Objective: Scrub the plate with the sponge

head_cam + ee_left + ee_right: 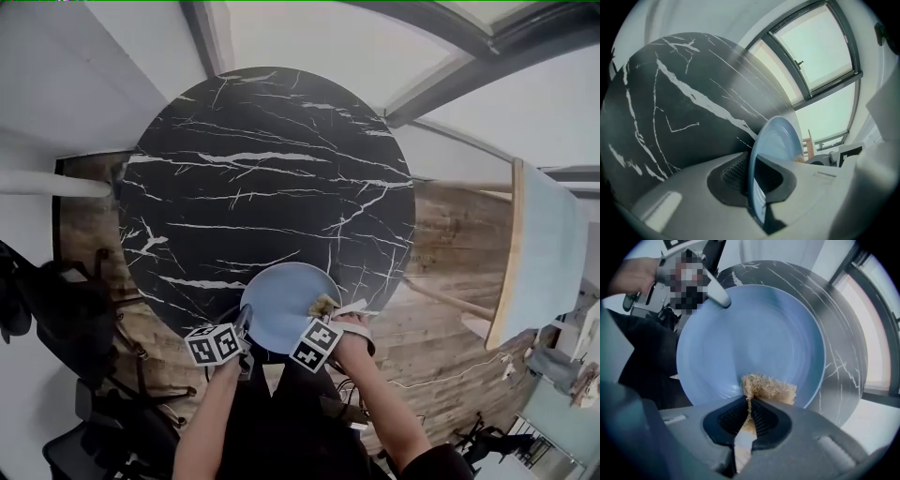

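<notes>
place: probably an office lounge or meeting corner
evidence: round marble table, wood floor, big windows

Bright, even daylight from windows, blown out to white. Pale glare streak across table in left gripper view. Soft sheen on plate, no hard shadows. Heavy fisheye bending at edges, black vignetted corners. Near foreground blurred in both gripper views.
</notes>
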Demonstrator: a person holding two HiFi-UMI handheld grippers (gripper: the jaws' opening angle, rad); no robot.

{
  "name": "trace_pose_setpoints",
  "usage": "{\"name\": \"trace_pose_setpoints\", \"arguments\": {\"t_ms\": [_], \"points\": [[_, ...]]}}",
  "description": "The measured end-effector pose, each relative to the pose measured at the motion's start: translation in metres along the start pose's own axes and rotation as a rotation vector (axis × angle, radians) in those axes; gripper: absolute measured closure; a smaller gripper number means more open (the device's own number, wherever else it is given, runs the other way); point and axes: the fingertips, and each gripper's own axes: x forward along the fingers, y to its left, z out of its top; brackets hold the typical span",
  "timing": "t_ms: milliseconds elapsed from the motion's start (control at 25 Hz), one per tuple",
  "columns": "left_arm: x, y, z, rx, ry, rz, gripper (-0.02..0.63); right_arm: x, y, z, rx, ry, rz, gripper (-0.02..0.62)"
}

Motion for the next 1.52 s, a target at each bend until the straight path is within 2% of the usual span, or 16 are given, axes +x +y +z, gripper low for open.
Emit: {"name": "trace_pose_setpoints", "arguments": {"t_ms": [200,480,680,840,960,1200,1520], "points": [[0.0,0.0,0.0,-0.037,-0.021,-0.002,0.577,0.002,0.03,-0.001,-0.005,0.006,0.095,0.572],[0.002,-0.002,-0.001,-0.025,-0.014,-0.007,0.574,0.0,0.068,0.005,-0.001,-0.028,0.259,0.572],[0.002,-0.003,-0.002,-0.033,-0.011,-0.009,0.57,0.001,0.096,0.015,-0.089,-0.029,0.336,0.572],[0.002,-0.003,-0.002,-0.045,-0.008,-0.011,0.569,-0.001,0.107,0.025,-0.101,-0.056,0.392,0.572],[0.003,-0.003,-0.001,-0.046,-0.006,-0.014,0.568,-0.003,0.113,0.031,-0.134,-0.078,0.421,0.572],[0.002,-0.004,-0.003,-0.043,0.007,-0.018,0.568,-0.01,0.128,0.051,-0.194,-0.187,0.471,0.572],[0.005,-0.008,-0.001,-0.023,0.015,-0.02,0.565,-0.013,0.14,0.075,-0.35,-0.266,0.424,0.572]]}}
